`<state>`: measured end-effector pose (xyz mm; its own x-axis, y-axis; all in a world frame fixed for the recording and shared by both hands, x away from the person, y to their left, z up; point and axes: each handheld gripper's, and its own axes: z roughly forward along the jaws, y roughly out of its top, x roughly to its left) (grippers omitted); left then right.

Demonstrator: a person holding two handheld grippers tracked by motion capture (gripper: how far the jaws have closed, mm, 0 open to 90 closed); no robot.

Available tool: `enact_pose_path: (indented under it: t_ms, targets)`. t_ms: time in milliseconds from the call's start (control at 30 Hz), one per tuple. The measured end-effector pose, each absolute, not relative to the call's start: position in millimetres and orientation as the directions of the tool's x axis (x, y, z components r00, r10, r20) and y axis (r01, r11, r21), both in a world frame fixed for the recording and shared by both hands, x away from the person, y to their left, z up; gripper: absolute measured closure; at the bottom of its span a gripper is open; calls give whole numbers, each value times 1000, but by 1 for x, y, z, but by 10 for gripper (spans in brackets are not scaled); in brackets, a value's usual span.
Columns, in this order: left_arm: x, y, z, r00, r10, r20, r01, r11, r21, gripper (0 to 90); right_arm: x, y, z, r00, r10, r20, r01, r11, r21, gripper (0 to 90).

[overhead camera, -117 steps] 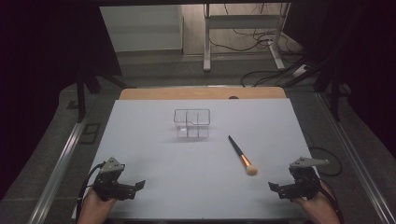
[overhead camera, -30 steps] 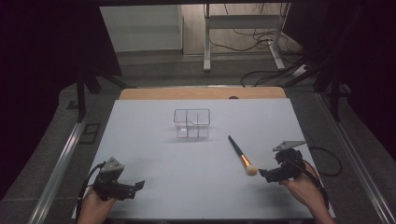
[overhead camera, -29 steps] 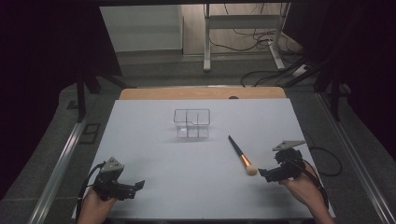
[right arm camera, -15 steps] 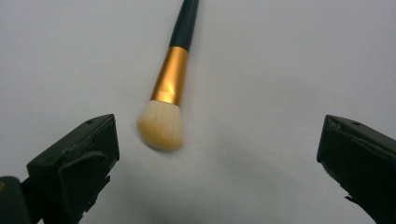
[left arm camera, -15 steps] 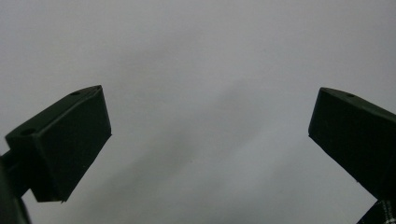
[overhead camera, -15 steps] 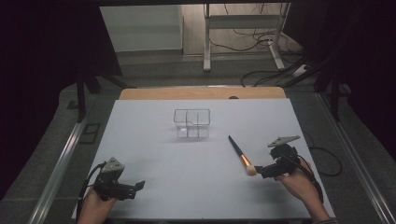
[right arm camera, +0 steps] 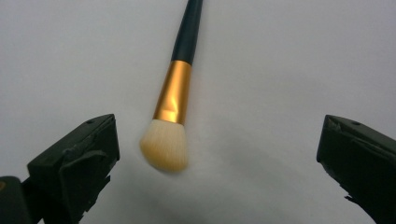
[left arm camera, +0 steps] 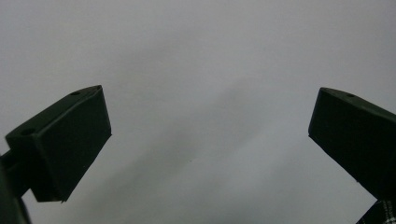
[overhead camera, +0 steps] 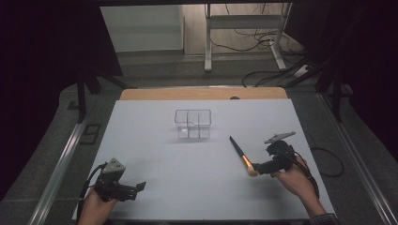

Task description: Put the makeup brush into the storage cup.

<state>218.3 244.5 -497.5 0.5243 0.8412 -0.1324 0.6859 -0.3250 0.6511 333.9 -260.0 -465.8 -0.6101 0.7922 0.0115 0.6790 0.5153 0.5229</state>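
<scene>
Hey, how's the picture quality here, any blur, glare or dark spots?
High view: white table evenly lit, surroundings nearly black. Right gripper view: makeup brush sharp on its gold band with a glare streak, bristles slightly soft. Left gripper view: soft shadows on the bare table.

The high view looks forward and down from above the person's side of the white surface [overhead camera: 187, 187], taking it in whole from some way off. The right gripper view rides low and close, facing the makeup brush [right arm camera: 173, 98]; both views share that brush [overhead camera: 243, 157]. The left gripper view faces bare surface close up.
</scene>
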Motion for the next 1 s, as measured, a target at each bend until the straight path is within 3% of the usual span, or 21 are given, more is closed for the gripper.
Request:
enact_pose_path:
  t_ms: [1000]
  targets:
    - [219, 244, -498, 527, 840, -131, 687, -331, 647, 0, 356, -231, -471, -593, 805, 29, 696, 494, 521, 0]
